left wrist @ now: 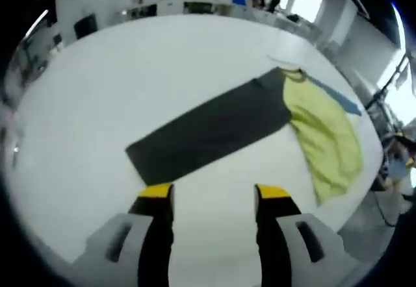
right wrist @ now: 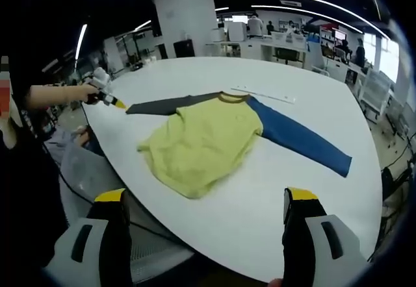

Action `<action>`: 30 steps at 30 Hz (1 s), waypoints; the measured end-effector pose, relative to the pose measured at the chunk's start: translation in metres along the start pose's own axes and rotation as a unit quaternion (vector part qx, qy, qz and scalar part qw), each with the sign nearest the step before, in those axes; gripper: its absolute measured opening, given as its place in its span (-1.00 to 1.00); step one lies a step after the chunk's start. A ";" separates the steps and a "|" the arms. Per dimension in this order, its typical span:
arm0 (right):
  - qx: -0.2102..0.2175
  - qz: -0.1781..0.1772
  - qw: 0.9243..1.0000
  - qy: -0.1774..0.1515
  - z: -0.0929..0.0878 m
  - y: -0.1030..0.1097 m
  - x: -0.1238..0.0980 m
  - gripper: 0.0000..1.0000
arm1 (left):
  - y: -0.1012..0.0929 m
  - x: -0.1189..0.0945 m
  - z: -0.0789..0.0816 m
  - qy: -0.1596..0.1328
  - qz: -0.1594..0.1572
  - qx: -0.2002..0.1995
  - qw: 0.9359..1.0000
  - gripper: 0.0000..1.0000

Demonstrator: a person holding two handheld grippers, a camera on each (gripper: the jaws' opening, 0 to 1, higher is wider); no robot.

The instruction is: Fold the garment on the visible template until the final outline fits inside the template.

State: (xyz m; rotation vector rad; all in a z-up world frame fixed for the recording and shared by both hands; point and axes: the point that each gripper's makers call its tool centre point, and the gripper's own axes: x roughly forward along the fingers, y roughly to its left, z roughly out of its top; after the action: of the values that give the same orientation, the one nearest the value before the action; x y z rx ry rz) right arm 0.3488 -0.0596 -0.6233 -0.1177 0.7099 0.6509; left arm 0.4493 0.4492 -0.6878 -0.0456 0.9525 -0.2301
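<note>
A long-sleeved shirt lies spread flat on the white bench. Its body is yellow-green, one sleeve dark grey, the other blue, both stretched straight out to the sides. A thin pale strip lies on the bench just beyond the collar.

In the left gripper view the grey sleeve runs across the middle, its cuff end nearest the left gripper, with the yellow body off to the right. The yellow-tipped fingers are apart, hovering above bare bench just short of the cuff, holding nothing.

In the right gripper view the right gripper sits back from the bench edge near the shirt's hem, fingers wide apart and empty. From the left, a person's hand holds the other gripper out at the grey cuff. Desks and people fill the room behind.
</note>
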 end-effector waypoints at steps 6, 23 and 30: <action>-0.002 0.005 1.000 0.000 -0.004 0.000 -0.004 0.97 | -0.031 -0.017 0.006 -0.028 -0.024 0.025 0.999 0.04; -0.018 0.015 1.000 -0.008 -0.001 -0.003 -0.012 0.99 | -0.097 -0.064 0.014 -0.097 -0.065 0.080 0.990 0.39; -0.023 0.022 0.999 -0.008 -0.002 -0.001 -0.012 0.99 | -0.125 -0.082 0.004 -0.117 -0.073 0.095 0.986 0.47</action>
State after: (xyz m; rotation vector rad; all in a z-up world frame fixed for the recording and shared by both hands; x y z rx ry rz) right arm 0.3410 -0.0671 -0.6171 -0.1391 0.6843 0.7093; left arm 0.3853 0.3446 -0.6026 0.0325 0.6895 -0.4417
